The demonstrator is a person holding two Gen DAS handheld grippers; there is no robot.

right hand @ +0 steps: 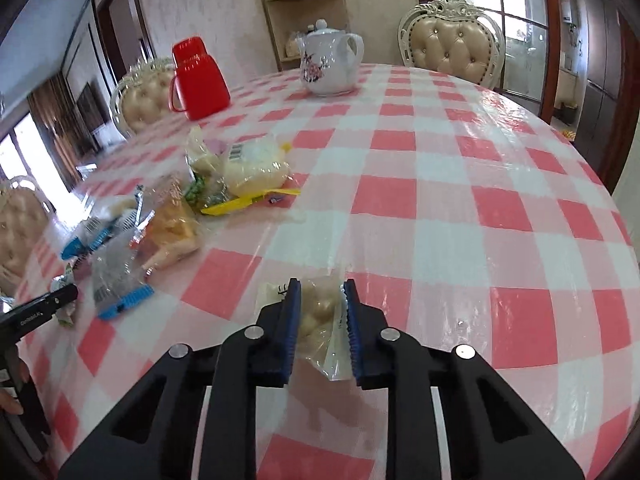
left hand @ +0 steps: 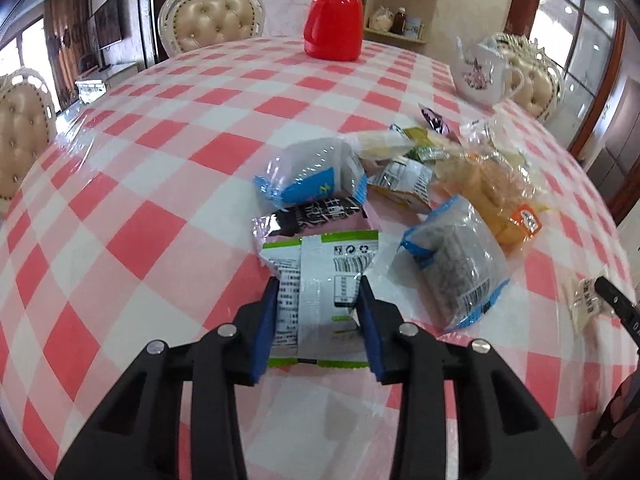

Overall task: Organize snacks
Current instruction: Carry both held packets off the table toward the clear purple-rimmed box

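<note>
Gripping: left hand-held gripper [left hand: 318, 312] clenched on green-edged packet [left hand: 320, 280] near the pile [left hand: 420, 184]; right hand-held gripper [right hand: 320, 320] on clear pouch [right hand: 320, 320]. Both light, crinkly, slippery; hold mid-body.

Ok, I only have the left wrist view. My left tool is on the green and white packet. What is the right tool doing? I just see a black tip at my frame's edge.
Observer: The right tool is shut on a clear packet of pale round snacks, apart from the pile.
Operator: Does the red flask have a handle? I can't see one.
Observer: Yes, the red flask has a handle on the side facing the wall.
Operator: Anything past the teapot?
Observer: A cream tufted chair stands behind the table, right of the teapot.
</note>
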